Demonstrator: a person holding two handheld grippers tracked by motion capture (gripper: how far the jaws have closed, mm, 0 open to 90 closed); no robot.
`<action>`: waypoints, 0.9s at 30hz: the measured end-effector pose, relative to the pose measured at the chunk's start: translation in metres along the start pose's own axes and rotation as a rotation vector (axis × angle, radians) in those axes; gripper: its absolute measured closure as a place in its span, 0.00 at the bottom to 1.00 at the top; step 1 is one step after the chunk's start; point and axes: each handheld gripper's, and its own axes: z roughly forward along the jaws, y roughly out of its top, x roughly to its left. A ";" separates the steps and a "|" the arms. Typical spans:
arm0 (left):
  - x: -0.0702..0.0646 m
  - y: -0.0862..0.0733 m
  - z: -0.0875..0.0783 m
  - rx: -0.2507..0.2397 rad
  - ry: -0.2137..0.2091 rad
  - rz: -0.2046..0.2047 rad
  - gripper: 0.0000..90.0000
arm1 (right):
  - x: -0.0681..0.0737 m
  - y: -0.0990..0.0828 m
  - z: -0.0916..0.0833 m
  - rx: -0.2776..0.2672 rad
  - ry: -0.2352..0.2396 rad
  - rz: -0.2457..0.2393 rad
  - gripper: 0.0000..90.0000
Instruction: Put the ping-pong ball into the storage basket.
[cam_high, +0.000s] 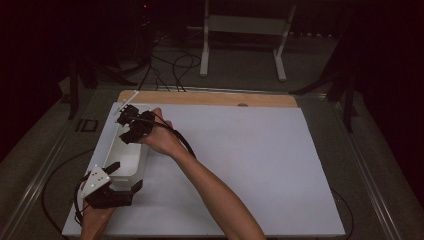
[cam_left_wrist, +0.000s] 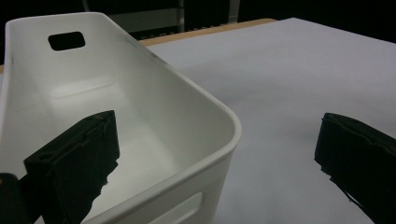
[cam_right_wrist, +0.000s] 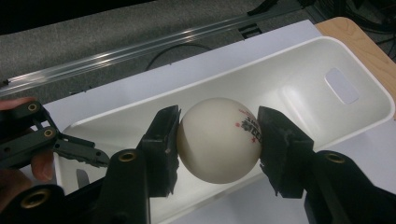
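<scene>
Between the two black jaws of the right claw (cam_right_wrist: 218, 142) a white ball (cam_right_wrist: 218, 140) is held, each jaw pressed against one side of it; red and dark print is seen on the ball close to one jaw. Directly beneath the held ball lies the hollow of a long white bin (cam_right_wrist: 299, 84), whose far end wall is pierced by a handle slot. In the high view the right claw (cam_high: 134, 125) is seen above the far half of the bin (cam_high: 131, 155), carried by a hand whose forearm crosses the white bench (cam_high: 250, 165) from the near edge.

At the near end of the bin the left claw (cam_high: 125, 176) is spread wide. One of its jaws is placed inside the bin, just over the near end wall, and the other is set outside it above the bare bench surface, so that the corner of the bin (cam_left_wrist: 140, 121) is straddled; whether either jaw touches the wall cannot be told. Nothing is gripped by the left claw (cam_left_wrist: 219, 154). Beyond the bin, a strip of bare wood (cam_high: 210, 97) is seen along the far edge of the bench.
</scene>
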 end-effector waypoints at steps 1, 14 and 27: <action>0.000 0.000 0.000 0.000 0.000 0.000 0.01 | 0.000 0.000 0.000 0.000 0.002 0.003 0.54; 0.000 0.000 0.001 0.000 -0.001 -0.001 0.01 | -0.001 -0.001 0.002 0.012 -0.014 0.034 0.11; -0.001 0.000 0.001 0.001 -0.002 -0.001 0.01 | -0.004 -0.005 -0.003 0.022 -0.018 0.026 0.11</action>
